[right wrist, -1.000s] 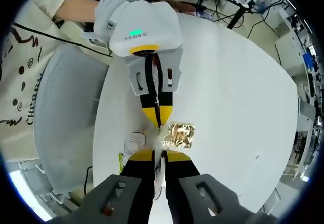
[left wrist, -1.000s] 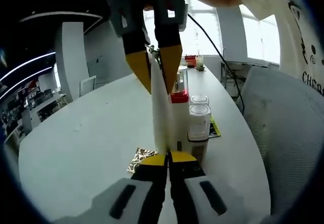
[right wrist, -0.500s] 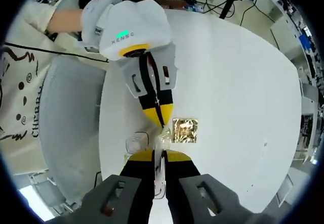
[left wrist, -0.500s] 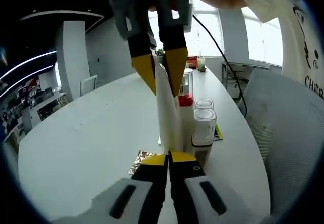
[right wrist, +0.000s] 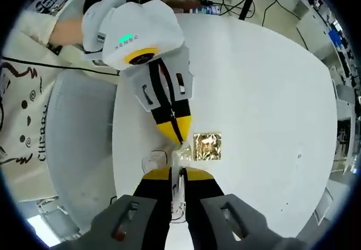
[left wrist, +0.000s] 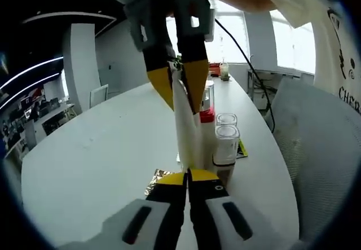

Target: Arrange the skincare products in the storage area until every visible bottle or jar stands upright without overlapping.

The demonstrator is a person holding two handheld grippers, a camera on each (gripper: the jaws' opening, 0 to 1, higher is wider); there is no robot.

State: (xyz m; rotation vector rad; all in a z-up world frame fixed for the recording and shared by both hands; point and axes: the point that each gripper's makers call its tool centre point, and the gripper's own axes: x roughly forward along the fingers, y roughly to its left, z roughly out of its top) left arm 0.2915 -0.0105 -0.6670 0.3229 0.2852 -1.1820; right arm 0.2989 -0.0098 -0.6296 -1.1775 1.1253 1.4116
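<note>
A long white tube stands on end over the white table, held at both ends. My left gripper is shut on its lower end, and my right gripper is shut on its upper end. In the right gripper view, looking down, the right gripper pinches the tube's crimped end, with the left gripper just beyond. Right behind the tube stand a red-capped bottle and two clear white-lidded jars, upright.
A gold foil sachet lies flat on the table beside the tube. A yellow-green packet lies by the jars. A grey mesh chair stands at the table's edge. A person's sleeve and arm are close by.
Both grippers keep their hold on the tube. The right gripper view has drawn slightly away from the table, and the jars have shifted a little in the left gripper view.
</note>
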